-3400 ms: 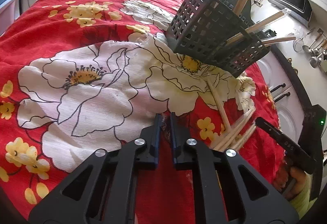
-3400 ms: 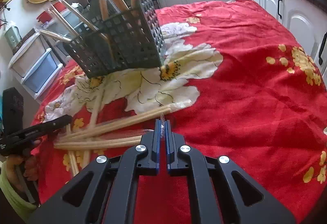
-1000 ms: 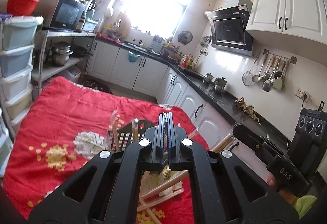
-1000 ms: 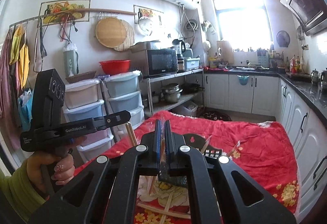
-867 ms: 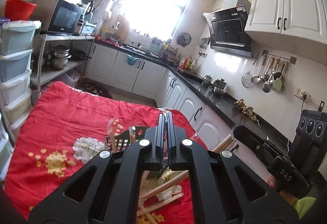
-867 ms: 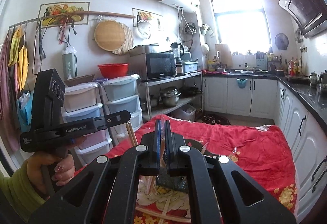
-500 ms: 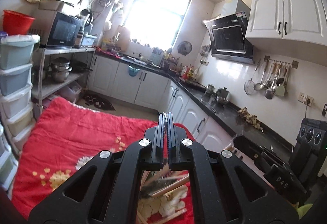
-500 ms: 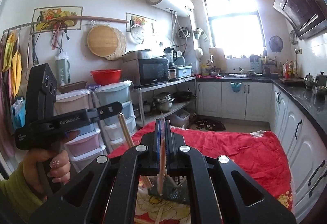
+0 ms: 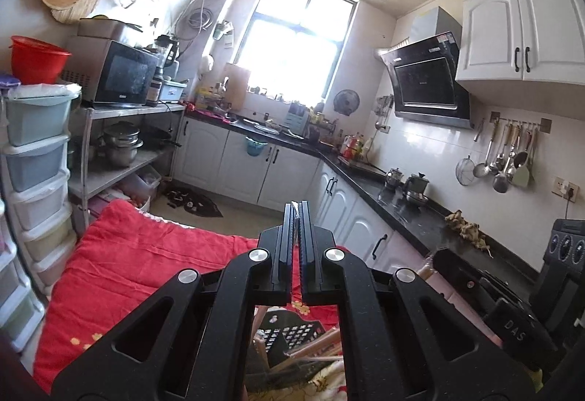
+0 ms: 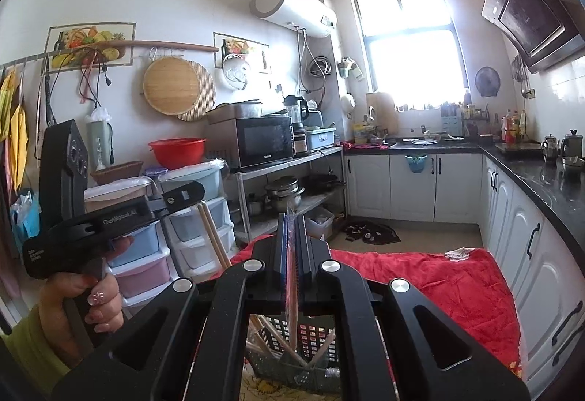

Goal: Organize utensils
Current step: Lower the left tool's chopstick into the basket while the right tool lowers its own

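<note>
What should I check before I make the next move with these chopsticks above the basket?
1. Left gripper shut on the left chopstick: ok.
2. Right gripper shut on the right chopstick: ok.
3. Basket in view below the right gripper: ok.
4. Lower tip of the right chopstick inside the basket: cannot tell, it overlaps the mesh in the right wrist view.
5. Basket standing upright on the red cloth: cannot tell, both grippers hide most of it.
6. The two grippers apart from each other: ok.
</note>
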Action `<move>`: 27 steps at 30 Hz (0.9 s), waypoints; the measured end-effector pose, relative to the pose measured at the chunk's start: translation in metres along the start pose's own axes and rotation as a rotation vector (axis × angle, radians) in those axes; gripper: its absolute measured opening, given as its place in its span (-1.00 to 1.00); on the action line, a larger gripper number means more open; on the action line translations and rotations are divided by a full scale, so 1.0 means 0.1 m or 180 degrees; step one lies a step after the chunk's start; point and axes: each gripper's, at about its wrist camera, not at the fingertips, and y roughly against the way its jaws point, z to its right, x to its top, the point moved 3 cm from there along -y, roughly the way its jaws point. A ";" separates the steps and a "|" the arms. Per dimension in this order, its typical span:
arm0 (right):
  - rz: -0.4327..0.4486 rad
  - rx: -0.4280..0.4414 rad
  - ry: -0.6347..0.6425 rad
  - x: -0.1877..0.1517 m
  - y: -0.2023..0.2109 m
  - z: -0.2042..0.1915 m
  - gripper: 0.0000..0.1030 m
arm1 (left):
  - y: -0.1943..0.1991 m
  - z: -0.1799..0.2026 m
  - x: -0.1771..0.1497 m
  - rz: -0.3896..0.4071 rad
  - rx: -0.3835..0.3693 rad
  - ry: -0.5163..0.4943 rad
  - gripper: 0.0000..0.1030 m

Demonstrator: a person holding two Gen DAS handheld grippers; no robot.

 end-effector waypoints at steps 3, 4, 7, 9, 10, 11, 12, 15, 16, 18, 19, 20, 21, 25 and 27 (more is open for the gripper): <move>0.0021 0.0010 0.0001 0.00 -0.04 -0.01 -0.92 | -0.05 -0.06 -0.01 0.0007 0.0035 0.0051 -0.99; 0.0023 0.0009 -0.0003 0.00 -0.06 -0.01 -0.92 | -0.08 -0.09 -0.02 0.0005 0.0038 0.0087 -0.99; 0.0026 0.0008 -0.0003 -0.01 -0.08 0.01 -0.92 | -0.14 -0.12 -0.05 0.0012 0.0042 0.0129 -0.99; 0.0027 0.0003 0.0011 -0.02 -0.13 0.01 -0.92 | -0.17 -0.13 -0.08 0.0017 0.0044 0.0134 -0.99; 0.0025 -0.0008 0.0015 -0.03 -0.15 0.01 -0.92 | -0.17 -0.13 -0.08 0.0016 0.0045 0.0127 -0.99; 0.0016 -0.0010 0.0019 -0.04 -0.18 0.02 -0.92 | -0.17 -0.14 -0.09 0.0013 0.0048 0.0121 -0.99; 0.0005 -0.0014 0.0021 -0.05 -0.21 0.01 -0.92 | -0.18 -0.14 -0.10 0.0003 0.0047 0.0119 -0.99; -0.0013 -0.0029 0.0036 -0.10 -0.28 0.03 -0.92 | -0.24 -0.15 -0.16 -0.0027 0.0046 0.0104 -0.99; -0.0022 -0.0032 0.0048 -0.12 -0.30 0.03 -0.92 | -0.25 -0.16 -0.19 -0.0036 0.0052 0.0095 -0.99; -0.0044 -0.0064 0.0069 -0.15 -0.35 0.02 -0.92 | -0.29 -0.17 -0.24 -0.0073 0.0066 0.0079 -0.99; -0.0067 -0.0077 0.0081 -0.18 -0.38 0.03 -0.92 | -0.32 -0.17 -0.27 -0.0096 0.0068 0.0078 -0.99; -0.0076 -0.0084 0.0089 -0.20 -0.40 0.03 -0.92 | -0.34 -0.16 -0.29 -0.0115 0.0070 0.0079 -0.99; -0.0079 -0.0095 0.0100 -0.22 -0.41 0.03 -0.92 | -0.35 -0.16 -0.32 -0.0135 0.0071 0.0077 -0.99; -0.0170 -0.0145 0.0098 -0.34 -0.51 0.07 -0.92 | -0.41 -0.17 -0.43 -0.0213 0.0098 0.0034 -0.99; -0.0218 -0.0172 0.0066 -0.40 -0.54 0.10 -0.92 | -0.43 -0.18 -0.49 -0.0251 0.0105 0.0037 -0.99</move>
